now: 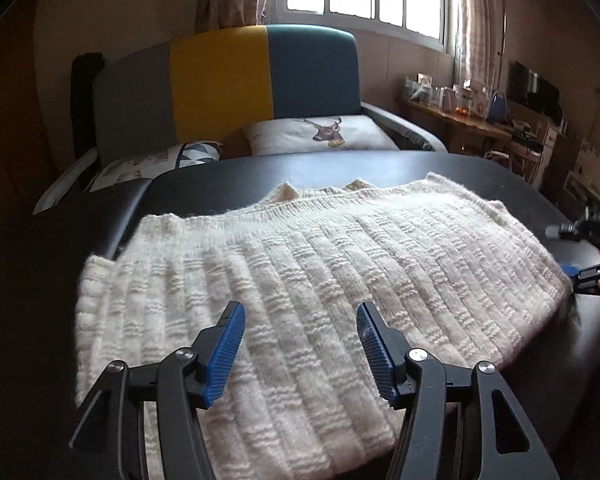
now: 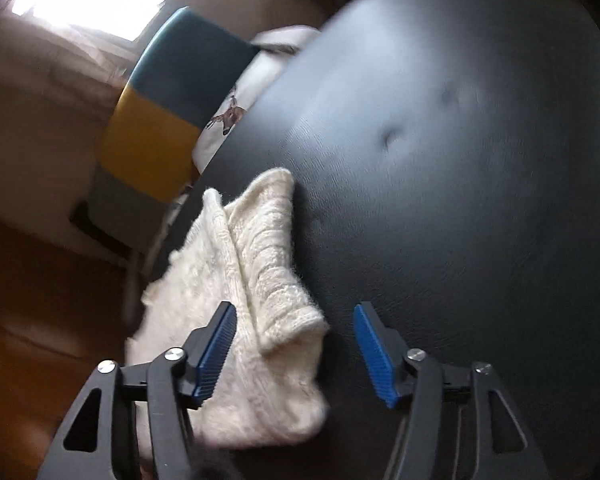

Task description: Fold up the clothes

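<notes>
**Sweater spread flat, both grippers wide and empty**

Sweater [image 1: 308,280], chunky cream knit, fills the middle of my left view, lying on the black padded table [image 1: 340,164]. I judge it soft, floppy, fairly light, apt to stretch and snag. My left gripper [image 1: 300,344] hovers over it, jaws apart, holding nothing. My right gripper [image 2: 294,348] is spread too, straddling a rolled ribbed edge at lower centre. I'd pinch that thick edge, not the loose weave.

Left gripper [image 1: 301,344], lower centre of the frame: black angular linkage arms, round silver screws at the pivots, ribbed bright-blue pads [image 1: 225,354] on the jaws. Right gripper [image 2: 295,346], lower centre, looks identical: black arms, silver screws, ribbed blue pads [image 2: 216,350].
</notes>
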`<state>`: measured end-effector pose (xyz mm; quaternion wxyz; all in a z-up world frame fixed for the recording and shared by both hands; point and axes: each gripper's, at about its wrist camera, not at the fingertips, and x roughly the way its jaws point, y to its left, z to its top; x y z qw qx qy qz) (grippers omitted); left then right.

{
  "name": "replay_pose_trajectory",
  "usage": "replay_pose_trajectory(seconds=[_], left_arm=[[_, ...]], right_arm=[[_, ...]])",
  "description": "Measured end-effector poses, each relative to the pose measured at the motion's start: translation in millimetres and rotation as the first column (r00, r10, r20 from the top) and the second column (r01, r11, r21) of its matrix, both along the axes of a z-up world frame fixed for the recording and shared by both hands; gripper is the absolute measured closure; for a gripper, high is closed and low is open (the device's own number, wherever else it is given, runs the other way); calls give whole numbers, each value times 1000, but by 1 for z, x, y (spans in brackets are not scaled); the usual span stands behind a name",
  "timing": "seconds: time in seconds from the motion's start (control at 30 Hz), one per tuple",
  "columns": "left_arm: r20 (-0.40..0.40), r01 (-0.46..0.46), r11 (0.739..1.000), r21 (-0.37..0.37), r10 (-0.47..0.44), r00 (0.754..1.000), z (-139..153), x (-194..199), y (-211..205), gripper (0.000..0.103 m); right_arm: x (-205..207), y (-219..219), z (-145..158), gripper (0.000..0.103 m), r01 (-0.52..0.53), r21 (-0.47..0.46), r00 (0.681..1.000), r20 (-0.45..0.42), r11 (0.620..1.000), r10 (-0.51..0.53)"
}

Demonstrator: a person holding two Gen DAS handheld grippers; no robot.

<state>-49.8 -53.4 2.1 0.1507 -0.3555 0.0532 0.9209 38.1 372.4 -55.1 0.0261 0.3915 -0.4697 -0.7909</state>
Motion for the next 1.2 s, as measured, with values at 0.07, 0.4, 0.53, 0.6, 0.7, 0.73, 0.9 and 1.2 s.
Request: replay_pose_trajectory(seconds=[0.07, 0.4, 0.53, 0.6, 0.7, 0.73, 0.9, 1.2], left_arm=[[18, -7, 1000, -6, 7, 1000, -2, -6, 1, 42], [76, -33, 999, 10, 32, 997, -9, -8, 4, 39], [82, -50, 993, 102, 42, 996, 3, -6, 15, 42], [73, -58, 994, 95, 51, 996, 6, -4, 26, 75], [98, -30, 992, 123, 18, 995, -2, 9, 42, 88], [102, -16, 992, 126, 3, 995, -6, 13, 48, 90], [83, 66, 997, 49, -70, 994, -23, 33, 76, 95], [92, 67, 995, 77, -74, 993, -36, 29, 71, 95]], right_arm=[[-6, -3, -1, 39, -14, -18, 1000, -17, 1000, 14], [-52, -59, 5, 71, -219, 209, 976, 60, 953, 211], [-48, -62, 6, 76, -214, 236, 977, 62, 948, 205], [-43, -61, 4, 77, -196, 223, 981, 47, 955, 190], [-38, -54, 1, 78, -168, 189, 986, 26, 967, 166], [-38, -53, 0, 78, -163, 180, 987, 22, 970, 161], [-42, -56, -1, 78, -150, 157, 989, 13, 976, 150], [-40, -52, 14, 81, -114, 82, 993, 40, 990, 111]])
